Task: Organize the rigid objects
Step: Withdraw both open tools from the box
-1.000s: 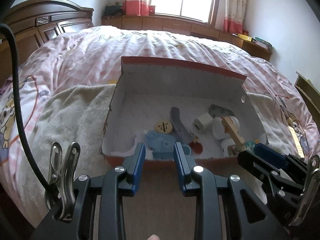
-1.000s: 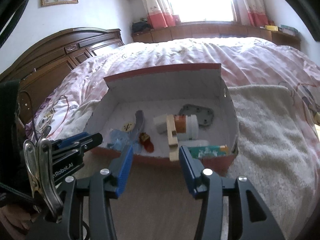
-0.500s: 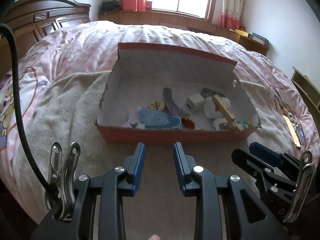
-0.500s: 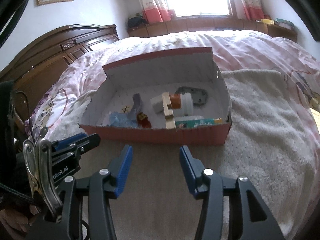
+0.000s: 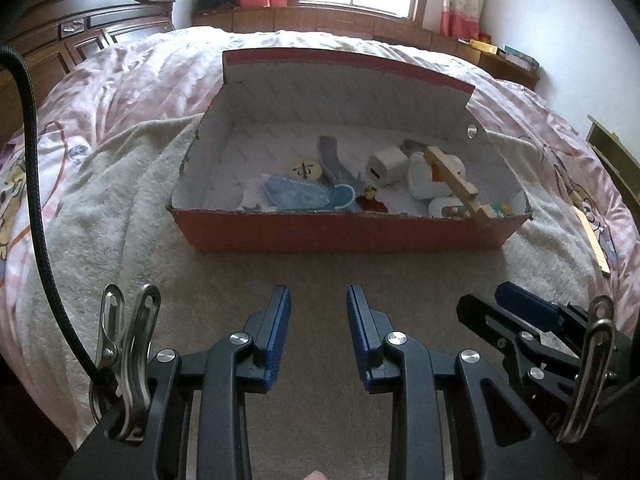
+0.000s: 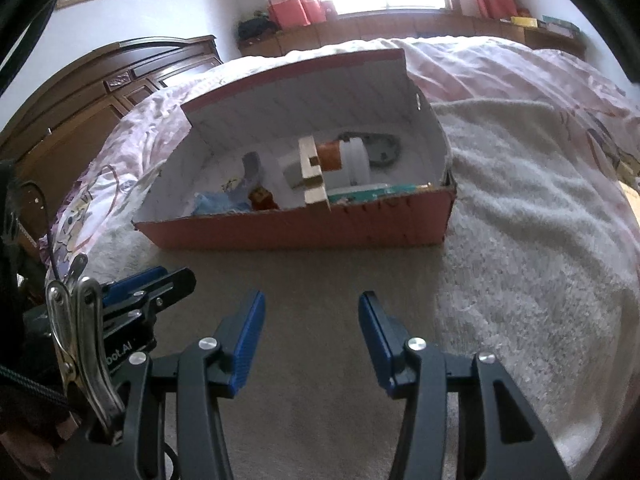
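Observation:
A red cardboard box [image 5: 344, 232] with a white inside stands on a beige towel on the bed; it also shows in the right wrist view [image 6: 304, 232]. In it lie a blue whale-shaped piece [image 5: 308, 198], a round wooden disc [image 5: 304, 169], a grey curved piece [image 5: 332, 158], a white cube [image 5: 386, 166], a white jar [image 6: 352, 158] and a wooden stick [image 5: 454, 180] that leans over the front wall. My left gripper [image 5: 318, 300] is open and empty, short of the box. My right gripper [image 6: 312, 304] is open and empty, also short of it.
The beige towel [image 6: 520, 240] lies over a pink bedspread [image 5: 132, 80]. A dark wooden headboard [image 6: 100, 92] stands at the left. A wooden ruler-like strip [image 5: 592, 240] lies on the bed at the right. A window ledge [image 5: 360, 28] runs behind the bed.
Both grippers have drawn back from the box toward the bed's near edge, so the box now sits farther off. Both have stayed open and empty. The box's contents have not moved.

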A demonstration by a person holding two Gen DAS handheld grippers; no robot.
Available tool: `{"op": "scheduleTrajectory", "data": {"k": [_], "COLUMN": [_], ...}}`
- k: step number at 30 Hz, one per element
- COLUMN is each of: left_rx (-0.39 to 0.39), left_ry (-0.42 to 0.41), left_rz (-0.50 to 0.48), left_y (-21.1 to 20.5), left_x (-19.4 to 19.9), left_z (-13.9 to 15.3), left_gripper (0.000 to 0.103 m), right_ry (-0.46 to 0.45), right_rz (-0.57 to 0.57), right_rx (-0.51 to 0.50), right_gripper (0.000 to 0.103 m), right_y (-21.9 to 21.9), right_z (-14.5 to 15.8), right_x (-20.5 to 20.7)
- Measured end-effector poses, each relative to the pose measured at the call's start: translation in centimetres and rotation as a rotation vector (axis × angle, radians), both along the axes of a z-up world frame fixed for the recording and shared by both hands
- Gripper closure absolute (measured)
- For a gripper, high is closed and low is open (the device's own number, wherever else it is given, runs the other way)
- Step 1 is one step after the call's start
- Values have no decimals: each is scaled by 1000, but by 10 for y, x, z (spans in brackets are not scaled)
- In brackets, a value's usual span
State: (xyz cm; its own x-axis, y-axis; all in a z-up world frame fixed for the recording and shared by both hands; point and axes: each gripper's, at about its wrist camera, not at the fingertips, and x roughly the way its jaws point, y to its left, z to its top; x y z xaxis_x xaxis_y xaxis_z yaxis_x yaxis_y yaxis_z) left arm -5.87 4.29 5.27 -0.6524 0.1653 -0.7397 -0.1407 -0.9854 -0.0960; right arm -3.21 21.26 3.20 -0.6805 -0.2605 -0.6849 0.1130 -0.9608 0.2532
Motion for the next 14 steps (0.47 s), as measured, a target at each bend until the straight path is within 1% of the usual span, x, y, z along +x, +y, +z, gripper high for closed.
{"op": "scheduleTrajectory", "data": {"k": [14], "left_rx": [-31], "left_ry": [-4], "left_rz": [13], "left_y": [3], "left_x": [0], "left_z": [-4], "left_gripper": [73], "right_ry": [-37], "right_rz": [-15], "right_rx": [-15], "right_gripper": [52], "right_y": [0], "right_z": [-10], "right_x": [-2]}}
